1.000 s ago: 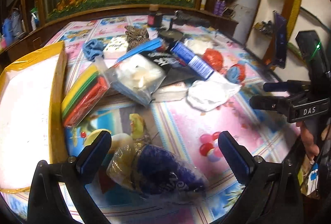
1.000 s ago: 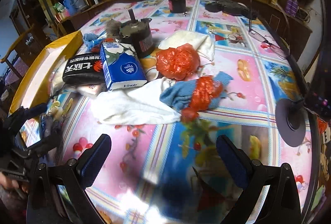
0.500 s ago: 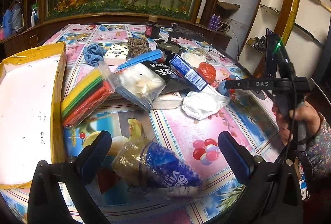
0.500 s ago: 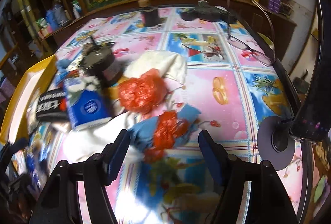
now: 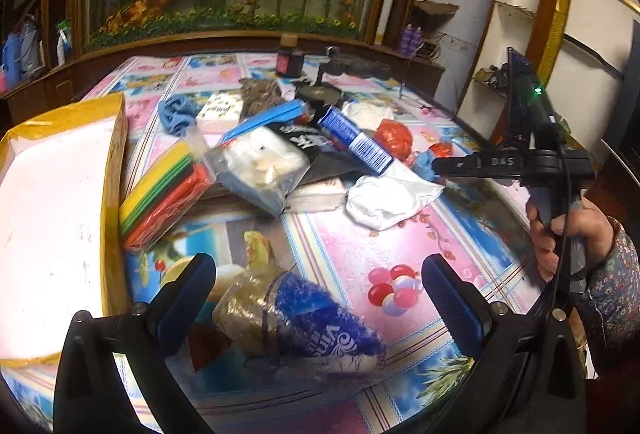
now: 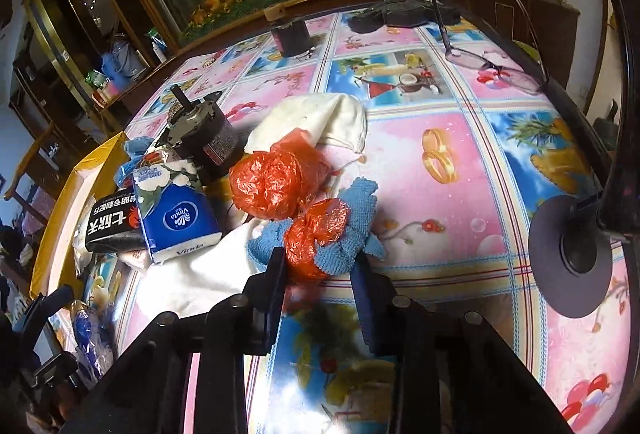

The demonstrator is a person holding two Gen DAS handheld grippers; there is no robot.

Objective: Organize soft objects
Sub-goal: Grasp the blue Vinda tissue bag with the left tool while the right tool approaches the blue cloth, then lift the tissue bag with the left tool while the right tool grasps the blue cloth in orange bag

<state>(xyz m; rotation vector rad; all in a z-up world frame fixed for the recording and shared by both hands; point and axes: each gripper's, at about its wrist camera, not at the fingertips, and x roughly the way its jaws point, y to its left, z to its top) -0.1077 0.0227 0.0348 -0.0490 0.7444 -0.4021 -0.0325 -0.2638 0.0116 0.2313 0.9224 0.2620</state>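
In the right wrist view, the right gripper (image 6: pixel 320 266) sits at lower centre with its jaws narrowed around the near end of a blue knitted cloth (image 6: pixel 352 230) that has a small crumpled orange plastic bag (image 6: pixel 316 234) on top; whether the pads press it firmly I cannot tell. Just above lies a larger orange plastic bag (image 6: pixel 272 181), touching a cream cloth (image 6: pixel 320 121). To the left, a blue tissue pack (image 6: pixel 176 209) reads "Vinda" on its front and lower edge, leaning on a black packet (image 6: pixel 108 226) with white Chinese characters. Behind them stands a black cylindrical motor (image 6: pixel 208 133) with a small unreadable label. A white cloth (image 6: pixel 208 274) spreads under the tissue pack. Spectacles (image 6: pixel 492 65) lie at the upper right of the bench (image 6: pixel 460 201), which wears a pink and blue pictured cover.

In the left wrist view, the left gripper (image 5: pixel 320 298) hangs at the bottom with jaws wide open, holding nothing. Between and just beyond them lies a clear bag with a blue "Vinda" wrapper (image 5: pixel 304 322). Further up the frame are a bagged stack of yellow, green and red sheets (image 5: pixel 164 193), a clear bag of white soft items (image 5: pixel 260 165), and, at left, a yellow-edged tray (image 5: pixel 112 169). At right, the other gripper's body shows "DAS".
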